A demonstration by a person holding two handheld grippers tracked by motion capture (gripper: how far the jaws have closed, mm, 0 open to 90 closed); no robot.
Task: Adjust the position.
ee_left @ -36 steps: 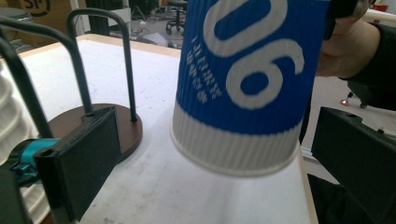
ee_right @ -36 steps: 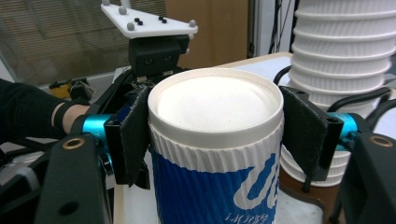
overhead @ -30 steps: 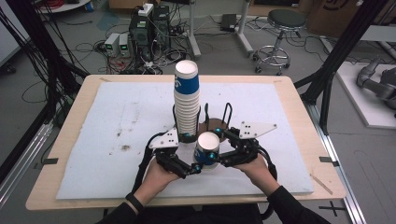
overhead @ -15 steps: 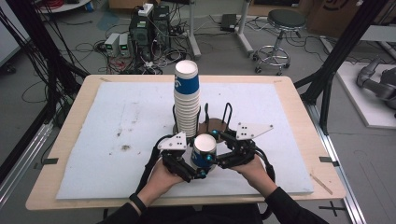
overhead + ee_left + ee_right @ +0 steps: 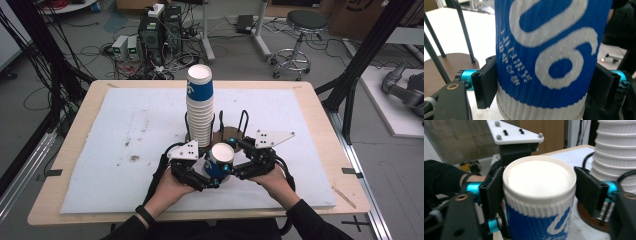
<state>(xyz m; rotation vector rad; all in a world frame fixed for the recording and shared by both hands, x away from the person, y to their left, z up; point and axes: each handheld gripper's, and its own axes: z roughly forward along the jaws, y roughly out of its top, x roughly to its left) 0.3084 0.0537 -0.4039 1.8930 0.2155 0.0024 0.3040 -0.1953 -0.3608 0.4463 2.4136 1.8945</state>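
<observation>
The left gripper (image 5: 200, 172) has just been closing, and in the left gripper view its two black pads (image 5: 484, 83) press flat on opposite sides of a blue and white paper cup (image 5: 549, 57), low on its ribbed wall. The right gripper (image 5: 239, 169) has just been opening; in the right gripper view its jaws stand spread on either side of the same cup (image 5: 537, 195), up near the rim, the far pad (image 5: 590, 191) apart from the wall, the near one close enough that contact cannot be told.

From above, the cup (image 5: 220, 161) stands between the two grippers near the table's front edge, its mouth tipped slightly toward the person. Both hands are equally near it; only the left grips it. Its long axis runs up and down, crosswise to both pairs of jaws.

Just behind it a tall stack (image 5: 200, 107) of the same cups stands on a brown round stand (image 5: 232, 134) with black wire hoops. Judging by this, the cup looks handed over to the left, with the stack straight beyond the cup.
</observation>
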